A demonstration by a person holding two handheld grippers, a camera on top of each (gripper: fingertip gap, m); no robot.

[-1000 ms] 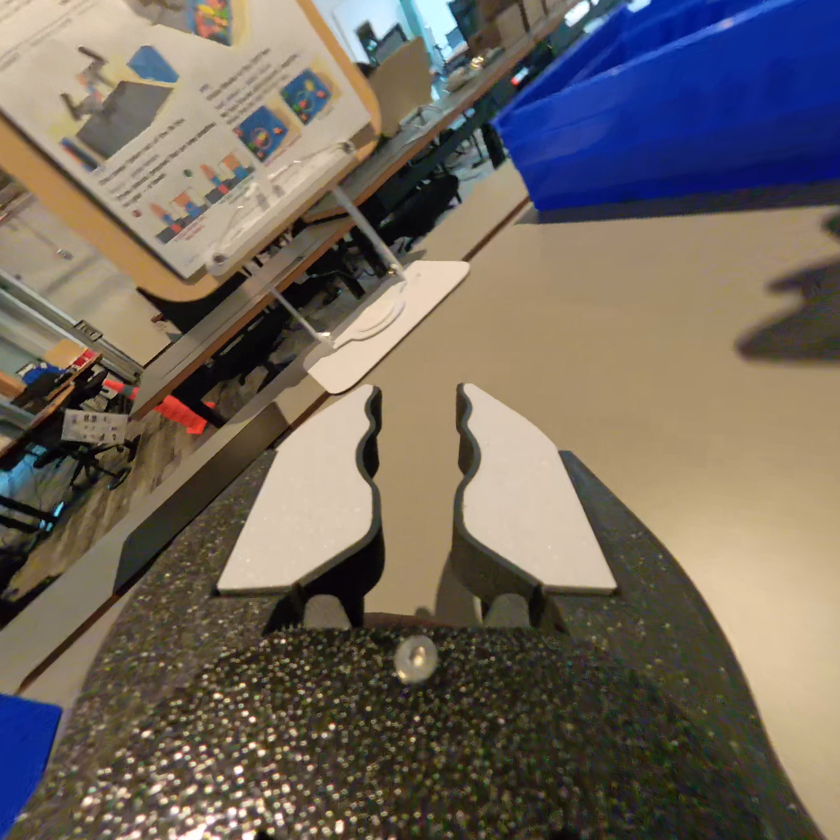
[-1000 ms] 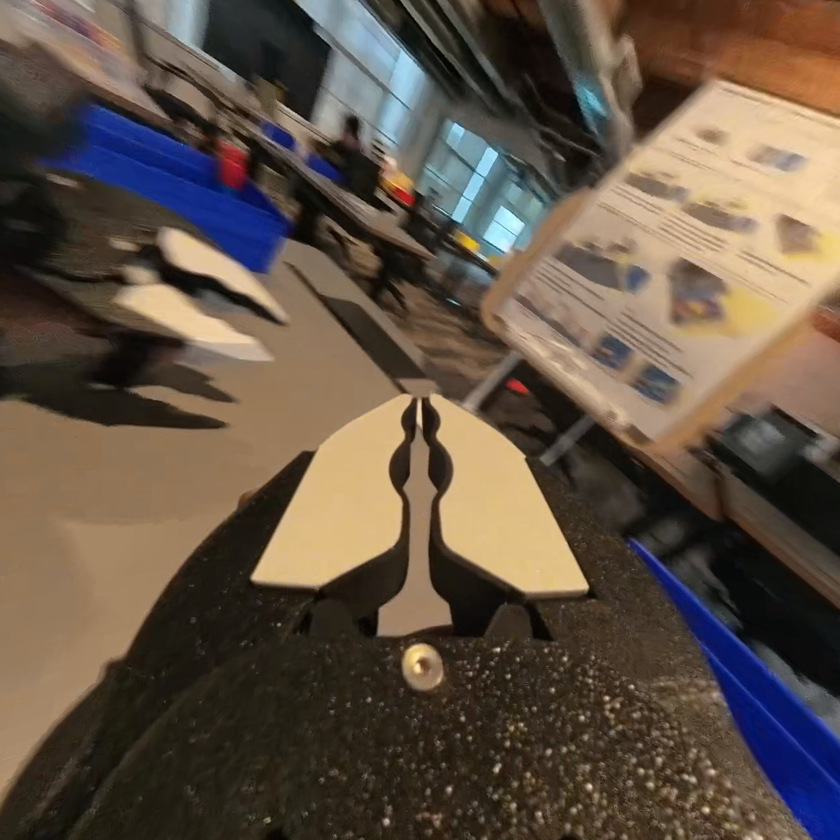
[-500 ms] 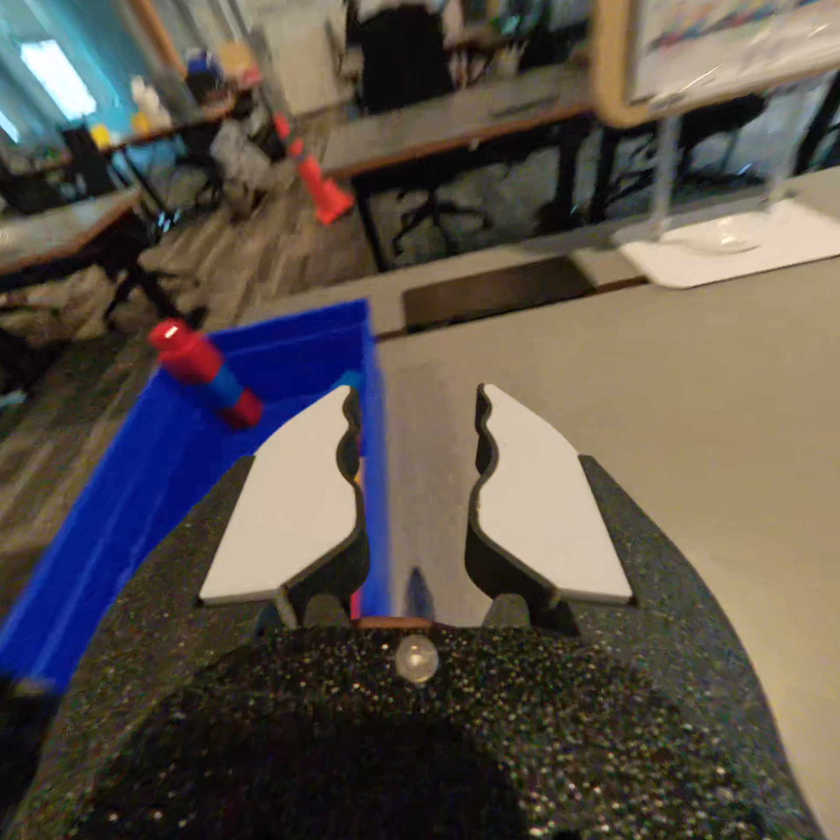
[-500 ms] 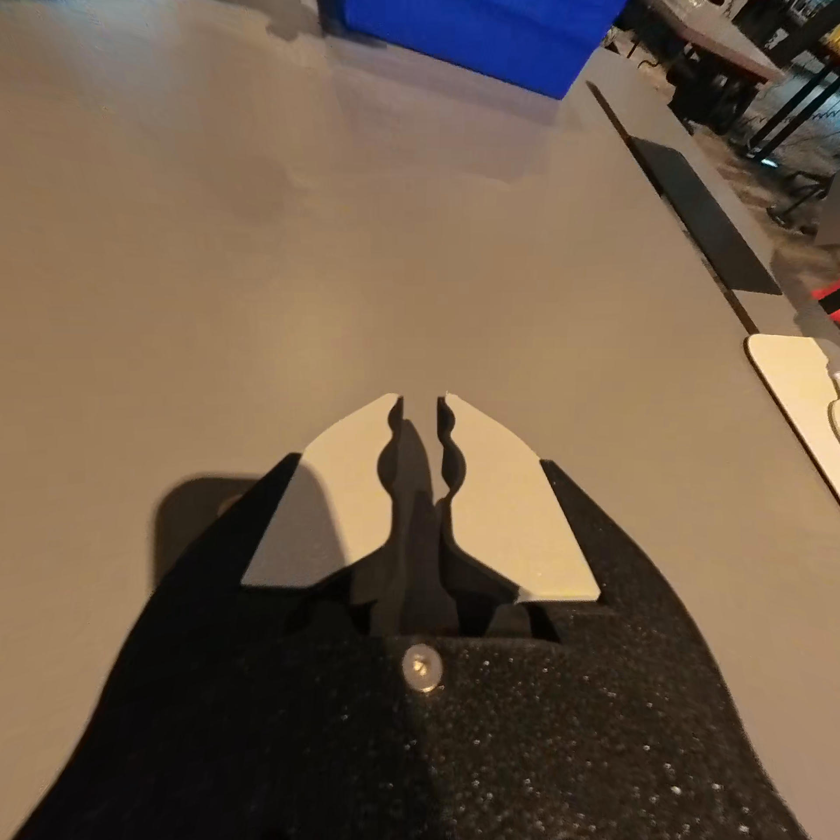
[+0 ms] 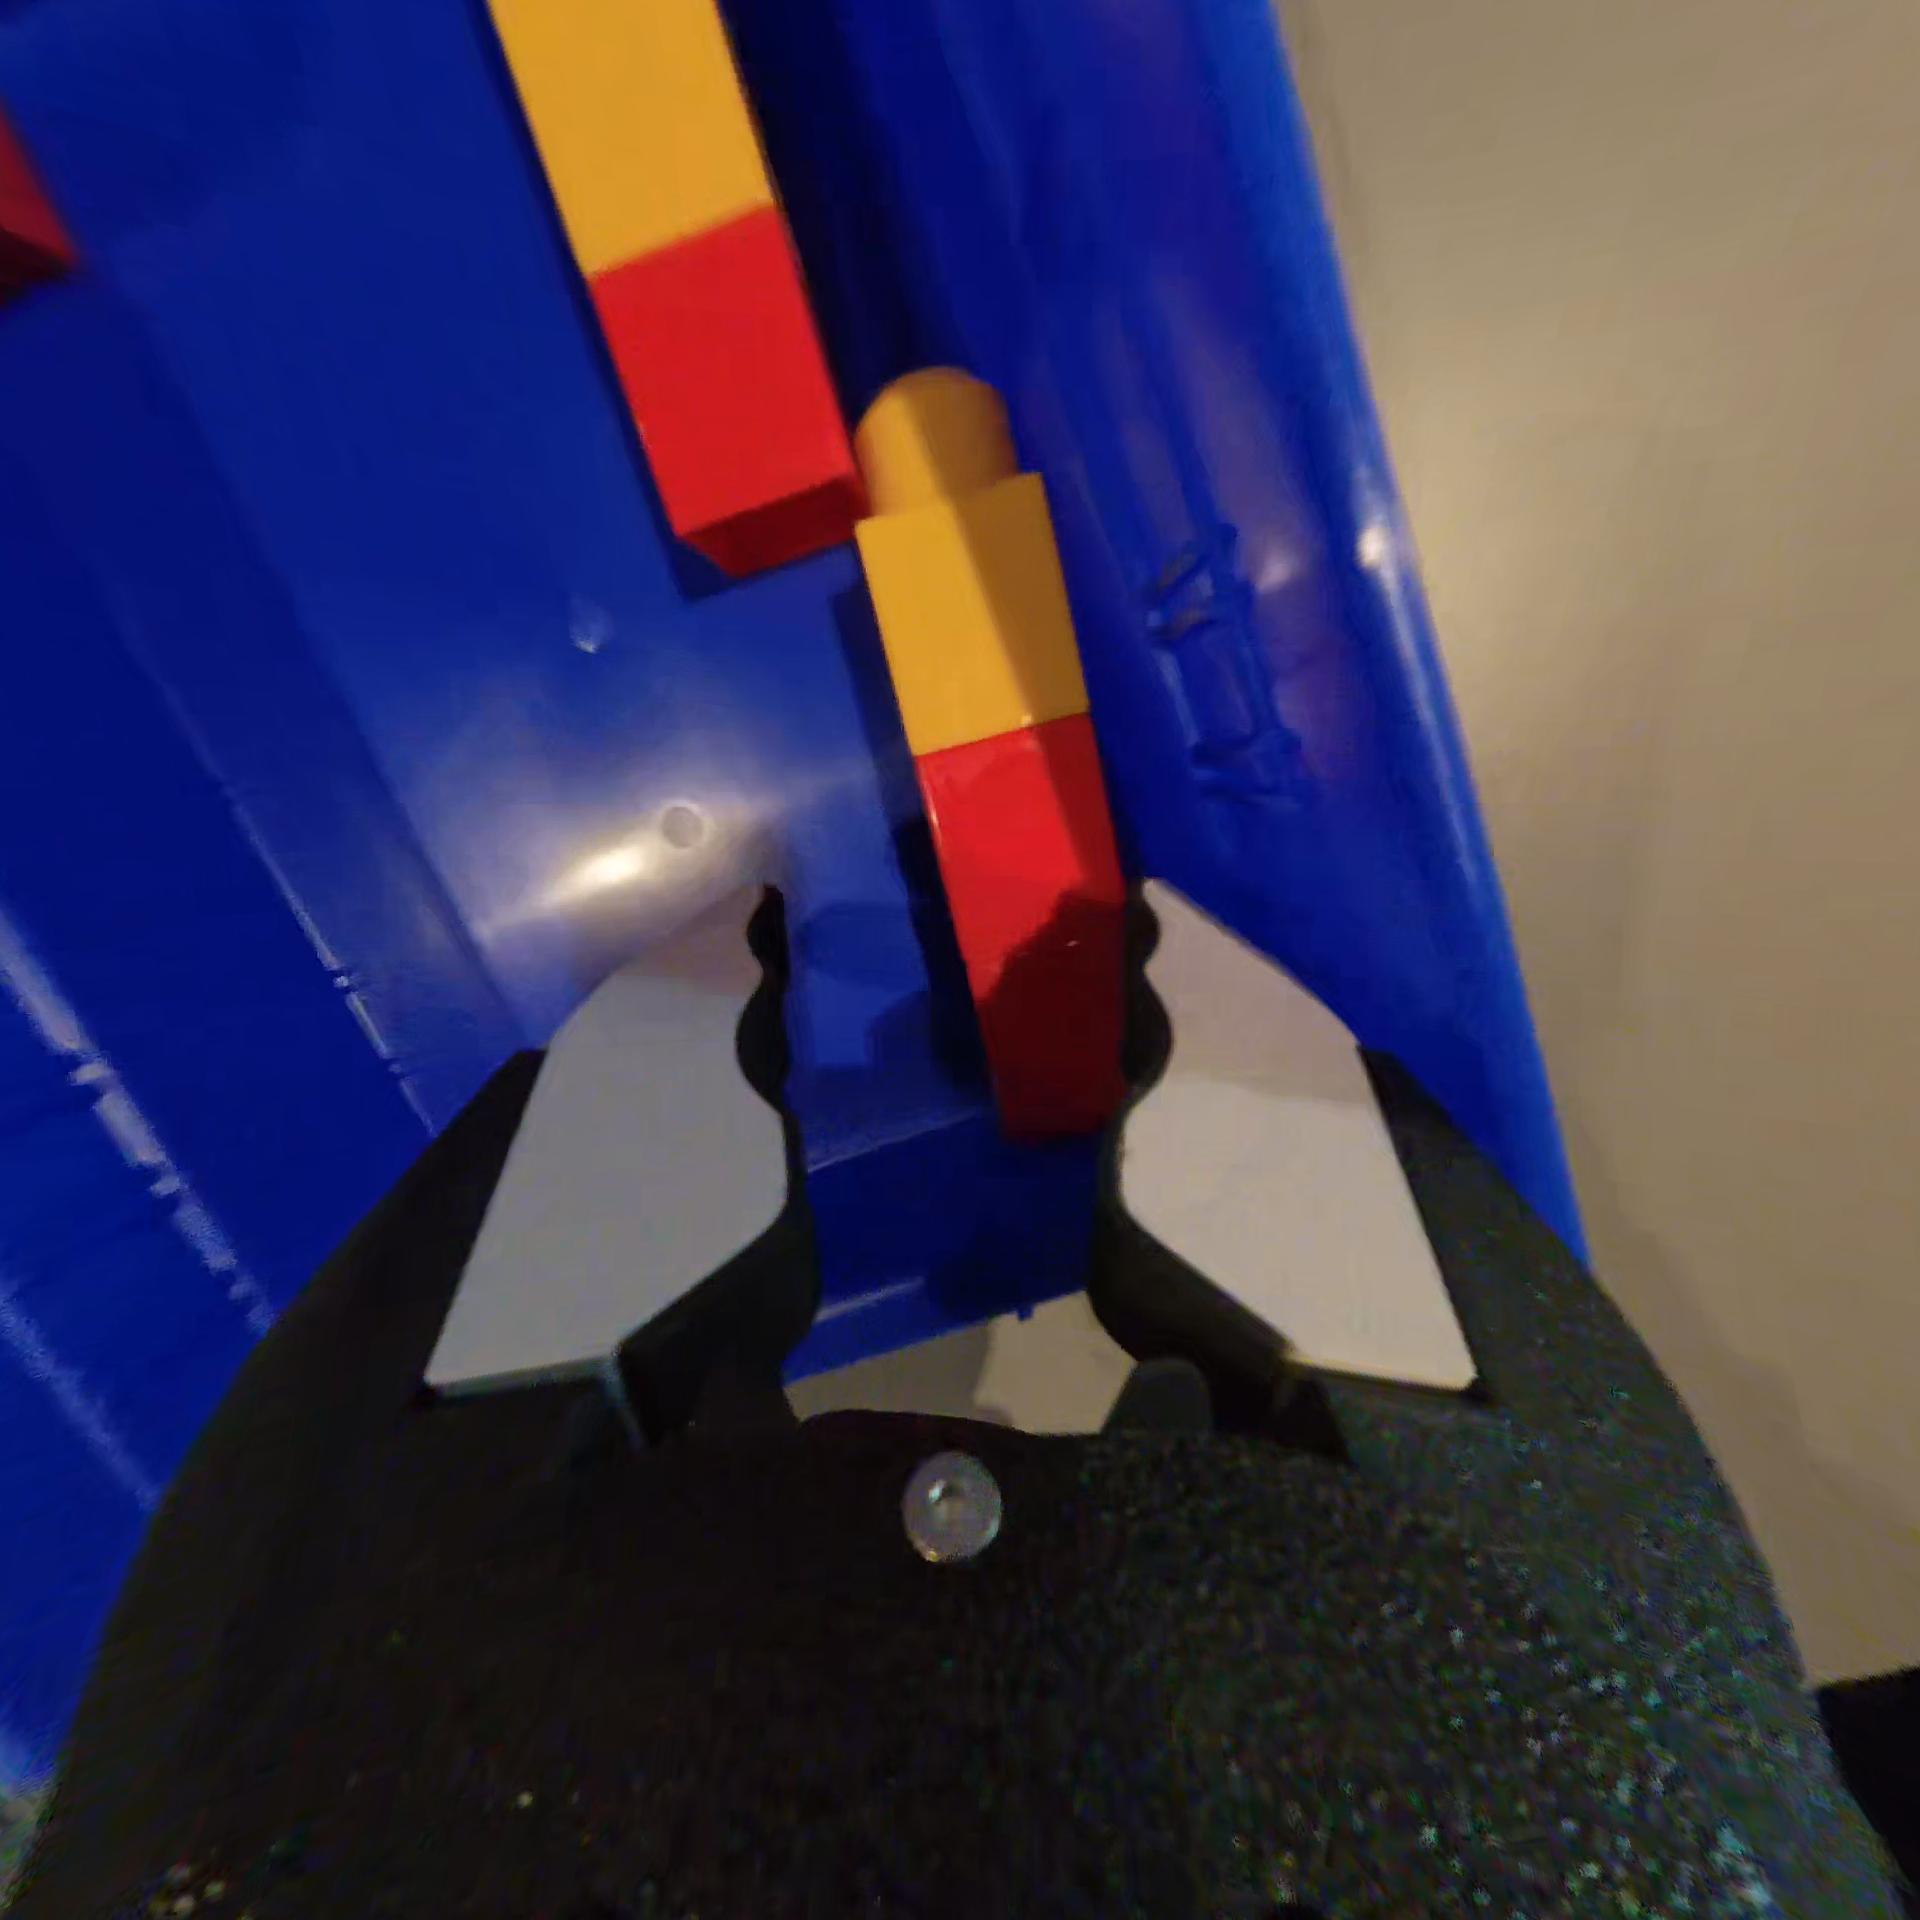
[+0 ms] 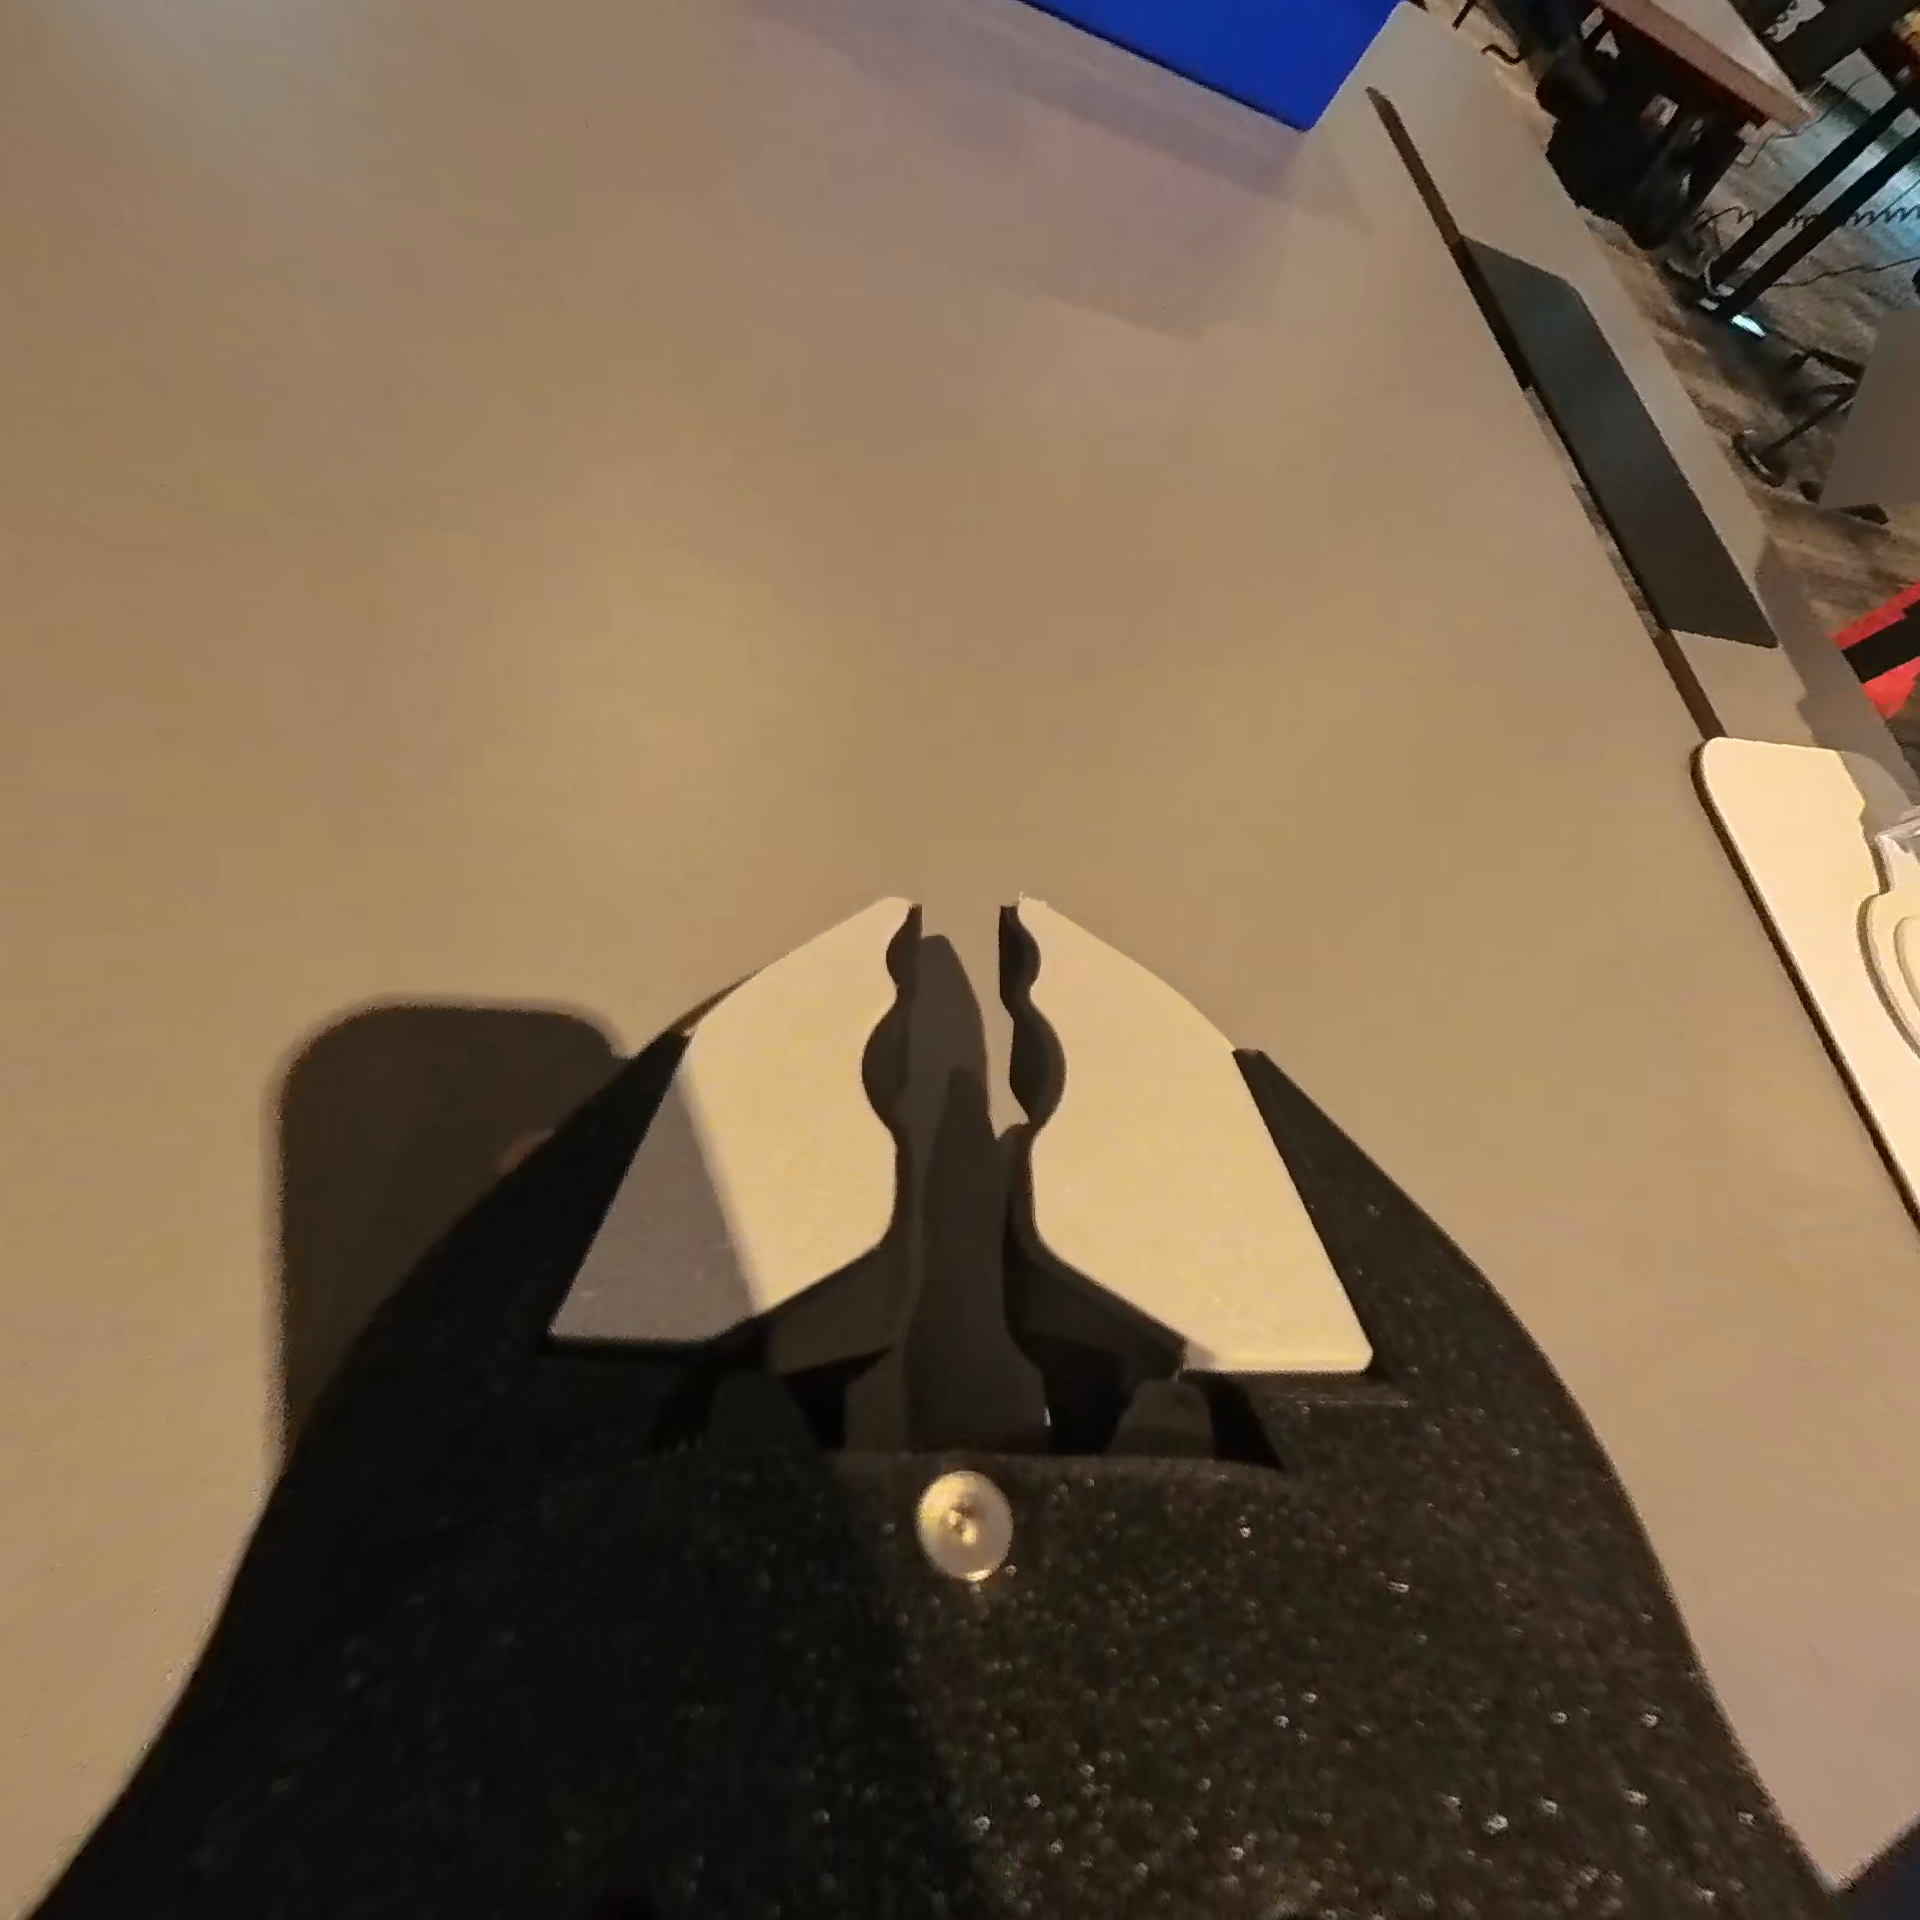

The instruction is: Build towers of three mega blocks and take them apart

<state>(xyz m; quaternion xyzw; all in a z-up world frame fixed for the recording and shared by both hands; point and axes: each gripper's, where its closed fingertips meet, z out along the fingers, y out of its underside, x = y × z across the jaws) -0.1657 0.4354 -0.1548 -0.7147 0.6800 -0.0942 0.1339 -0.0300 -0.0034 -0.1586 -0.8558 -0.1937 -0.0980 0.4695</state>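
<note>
In the left wrist view my left gripper point(image 5: 954, 899) is open, reaching down into a blue bin point(image 5: 312, 623). A stack with a yellow block point(image 5: 971, 613) on a red block point(image 5: 1013, 831) lies between the fingers, close against the right finger point(image 5: 1247, 1091). The jaws are not closed on it. A second yellow-and-red stack point(image 5: 675, 260) lies farther in the bin. In the right wrist view my right gripper point(image 6: 961, 912) is empty, its jaws nearly together with a narrow gap, held low over the bare grey table point(image 6: 623, 520).
A red piece point(image 5: 26, 229) shows at the bin's left edge. Grey table point(image 5: 1662, 520) lies right of the bin wall. In the right wrist view, another blue bin point(image 6: 1226, 42) stands far off, with a white stand base point(image 6: 1808, 914) and a black strip point(image 6: 1590, 416) at the right table edge. The grippers' ends are close to 45 cm from one another.
My left gripper swung from the table over to the blue bin, dipped inside and opened wider around the yellow-and-red stack. My right gripper tilted down toward the table and stays almost closed.
</note>
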